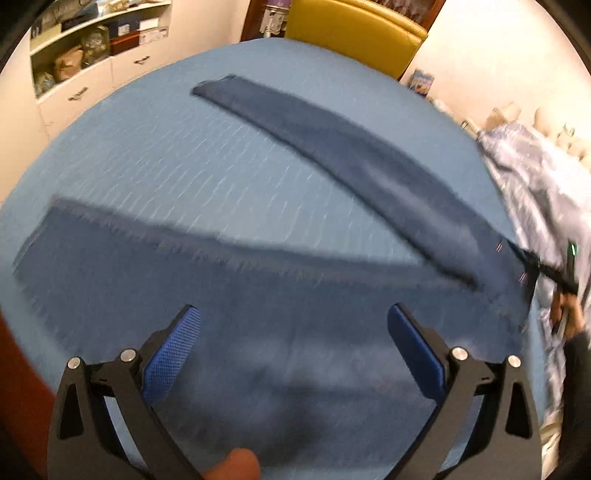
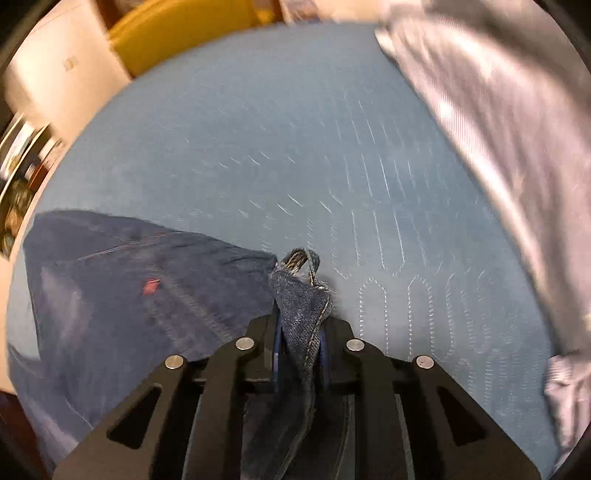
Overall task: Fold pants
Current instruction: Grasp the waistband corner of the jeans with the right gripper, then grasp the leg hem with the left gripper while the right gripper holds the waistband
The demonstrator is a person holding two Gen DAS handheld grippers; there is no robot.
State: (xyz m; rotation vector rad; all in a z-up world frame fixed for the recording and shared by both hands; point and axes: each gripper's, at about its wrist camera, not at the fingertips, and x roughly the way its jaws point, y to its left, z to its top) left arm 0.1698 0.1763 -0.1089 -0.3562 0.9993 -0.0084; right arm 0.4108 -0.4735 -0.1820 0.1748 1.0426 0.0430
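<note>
Dark blue jeans [image 1: 258,314] lie spread on a light blue quilted bed cover [image 1: 166,166], the two legs apart in a V, the far leg [image 1: 351,158] running to the upper left. My left gripper [image 1: 293,310] hovers open above the near leg, with nothing between its blue pads [image 1: 173,354]. In the right wrist view my right gripper [image 2: 301,314] is shut on a bunched corner of the jeans' waistband [image 2: 303,295] with a belt loop sticking out. The rest of the jeans [image 2: 129,295] trails off to the left. That gripper also shows at the waist end [image 1: 554,275].
A crumpled pale lilac duvet [image 2: 498,129] lies along the bed's right side [image 1: 546,192]. A yellow padded chair back [image 1: 354,33] stands beyond the bed's far edge. White shelves and drawers [image 1: 92,66] fill the far left wall. A thumb [image 1: 232,465] shows below the left gripper.
</note>
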